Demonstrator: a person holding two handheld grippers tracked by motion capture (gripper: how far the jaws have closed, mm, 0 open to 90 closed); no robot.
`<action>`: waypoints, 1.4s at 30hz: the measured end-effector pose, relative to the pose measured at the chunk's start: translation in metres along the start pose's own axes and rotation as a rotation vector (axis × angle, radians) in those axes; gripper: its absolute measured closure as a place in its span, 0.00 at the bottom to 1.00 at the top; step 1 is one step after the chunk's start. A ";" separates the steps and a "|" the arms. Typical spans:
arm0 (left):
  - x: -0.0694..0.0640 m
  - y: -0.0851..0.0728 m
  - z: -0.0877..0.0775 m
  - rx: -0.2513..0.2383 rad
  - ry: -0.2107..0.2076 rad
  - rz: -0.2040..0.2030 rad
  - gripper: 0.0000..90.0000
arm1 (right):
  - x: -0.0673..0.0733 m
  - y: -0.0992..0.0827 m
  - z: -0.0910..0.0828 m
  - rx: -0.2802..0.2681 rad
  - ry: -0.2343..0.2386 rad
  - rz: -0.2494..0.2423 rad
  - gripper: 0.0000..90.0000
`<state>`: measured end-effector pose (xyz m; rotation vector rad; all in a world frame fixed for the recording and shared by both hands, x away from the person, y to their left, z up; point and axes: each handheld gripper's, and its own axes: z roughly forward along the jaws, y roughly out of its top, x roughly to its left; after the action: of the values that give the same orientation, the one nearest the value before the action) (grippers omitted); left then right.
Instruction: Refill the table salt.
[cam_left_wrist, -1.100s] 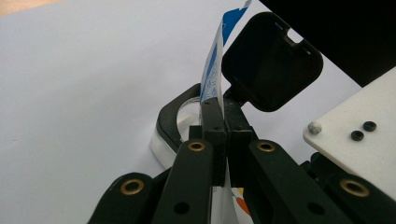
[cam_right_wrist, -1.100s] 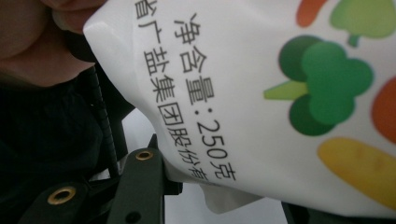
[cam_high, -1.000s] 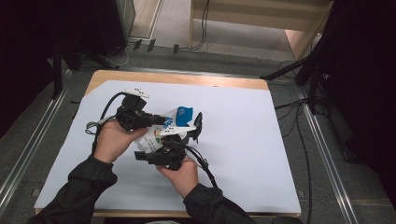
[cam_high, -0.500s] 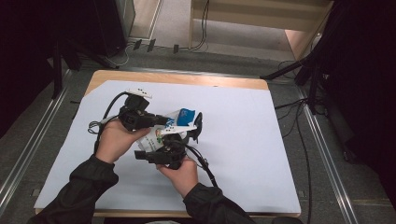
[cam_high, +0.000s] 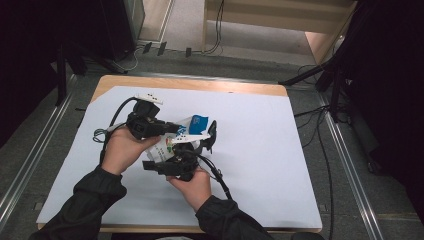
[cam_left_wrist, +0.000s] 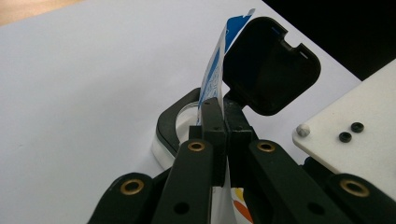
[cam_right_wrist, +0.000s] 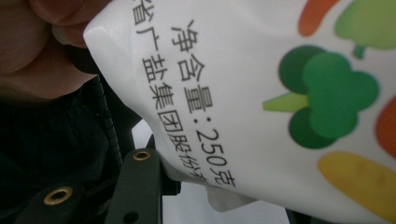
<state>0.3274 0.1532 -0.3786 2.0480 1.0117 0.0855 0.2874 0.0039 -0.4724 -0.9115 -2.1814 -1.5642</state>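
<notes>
The left gripper has its black fingers pressed together on the thin top edge of a glossy white plastic pouch printed with vegetables and a blue band. Seen from the high view, the pouch hangs between the two hands over the white sheet covering the wooden table, nearer the sheet's left edge than its right. The right gripper comes at the pouch from the near side, and a black flip-lid container sits just beyond the pouch.

In the left gripper view the fingers pinch the pouch flat, its long axis rising straight up from them. Right behind stands the container, a white body with a black ring mouth and a square hinged lid tipped open. Any pour would go forward and down into that mouth.

In the right gripper view the pouch's smooth printed face lies across the jaws, one black finger under its lower edge. Whether the pads press it I cannot tell.
</notes>
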 end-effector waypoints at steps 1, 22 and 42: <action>0.000 0.000 0.000 0.001 0.001 -0.003 1.00 | 0.000 0.000 0.000 0.000 0.000 -0.002 0.68; 0.002 0.000 -0.001 0.019 -0.006 -0.013 1.00 | 0.003 0.001 0.003 0.011 0.003 -0.017 0.65; 0.008 -0.007 -0.003 0.028 -0.023 -0.013 1.00 | 0.000 -0.006 0.007 0.024 -0.026 -0.056 0.61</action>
<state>0.3269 0.1628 -0.3840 2.0629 1.0175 0.0414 0.2846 0.0089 -0.4791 -0.8753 -2.2571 -1.5562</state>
